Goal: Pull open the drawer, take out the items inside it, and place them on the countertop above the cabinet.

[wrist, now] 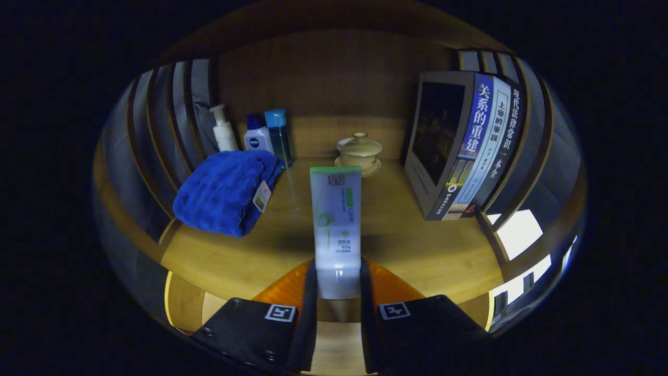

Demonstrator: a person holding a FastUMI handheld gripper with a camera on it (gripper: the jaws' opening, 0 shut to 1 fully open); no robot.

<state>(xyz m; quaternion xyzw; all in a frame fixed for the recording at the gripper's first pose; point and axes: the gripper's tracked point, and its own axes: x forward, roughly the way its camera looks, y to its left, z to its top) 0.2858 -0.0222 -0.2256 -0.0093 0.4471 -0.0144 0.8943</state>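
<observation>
Gripper point(337, 292) low in front, its two black fingers point(308, 313) closed onto the lower end of a white tube point(335, 224) with a green cap end up top. Both pads press the tube's sides; orange finger backs flare out to either side. Each finger block carries a small square marker. The tube stands upright between the fingers, its top reaching up over the wooden countertop point(417, 245); whether its bottom end touches the countertop edge I cannot tell (fingers cover that spot).

Below the fingers, lighter wood at a lower level, partly hidden by the gripper body.

Beyond the tube, left side of the countertop: a folded blue towel point(224, 190) with a small tag hanging off its near corner. Behind the towel, against the back corner, three bottles in a row: a white pump bottle point(223, 130), a white bottle with blue cap point(257, 134), and a clear bottle with a blue square cap point(277, 136).

Centre rear, near the back wall: a cream lidded cup on a saucer point(359, 151), well apart from the tube.

Right side: a few books point(469, 146) standing upright, leaning slightly, spines toward the gripper.

Slatted wooden sides close the nook in left and right.
</observation>
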